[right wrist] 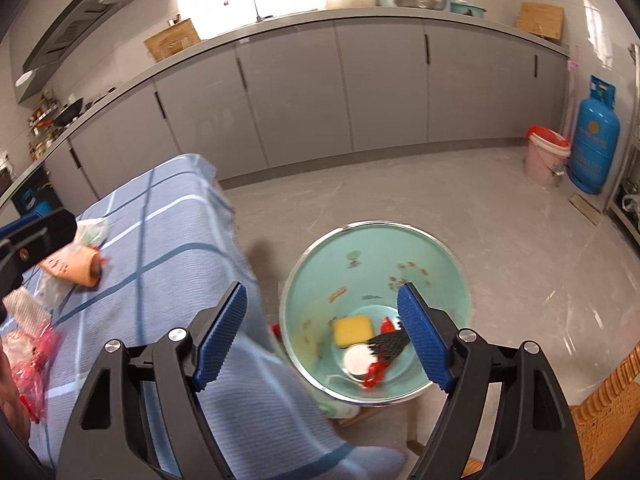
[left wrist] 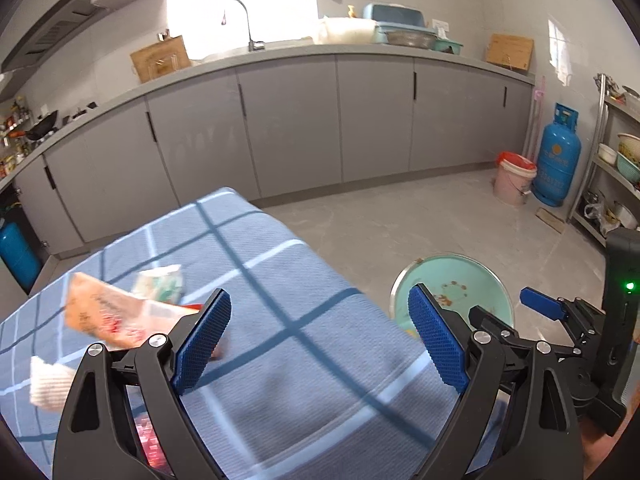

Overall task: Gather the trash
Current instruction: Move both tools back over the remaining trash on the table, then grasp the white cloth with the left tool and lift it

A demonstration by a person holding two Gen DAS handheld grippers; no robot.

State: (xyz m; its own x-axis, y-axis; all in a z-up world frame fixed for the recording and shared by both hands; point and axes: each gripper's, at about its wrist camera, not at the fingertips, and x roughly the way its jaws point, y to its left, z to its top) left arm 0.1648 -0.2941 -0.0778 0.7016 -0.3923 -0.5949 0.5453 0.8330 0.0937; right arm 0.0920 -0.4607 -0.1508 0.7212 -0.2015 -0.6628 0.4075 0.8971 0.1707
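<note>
A table with a blue checked cloth (left wrist: 280, 320) holds trash at its left: an orange wrapper (left wrist: 108, 312), a green-white packet (left wrist: 160, 282), a white crumpled piece (left wrist: 46, 384) and a red-pink bag (left wrist: 150, 440). My left gripper (left wrist: 320, 340) is open and empty over the cloth. A teal bin (right wrist: 376, 272) stands on the floor beside the table and holds a yellow sponge (right wrist: 353, 330), a white lid (right wrist: 357, 360) and red and black scraps. My right gripper (right wrist: 324, 336) is open and empty above the bin's near rim. The orange wrapper also shows in the right wrist view (right wrist: 74, 268).
Grey kitchen cabinets (left wrist: 296, 120) run along the back wall. A pink bucket (left wrist: 514, 178) and a blue gas cylinder (left wrist: 558, 156) stand at the right. A metal shelf (left wrist: 616, 168) is at the far right. A woven orange seat (right wrist: 604, 412) is at the lower right.
</note>
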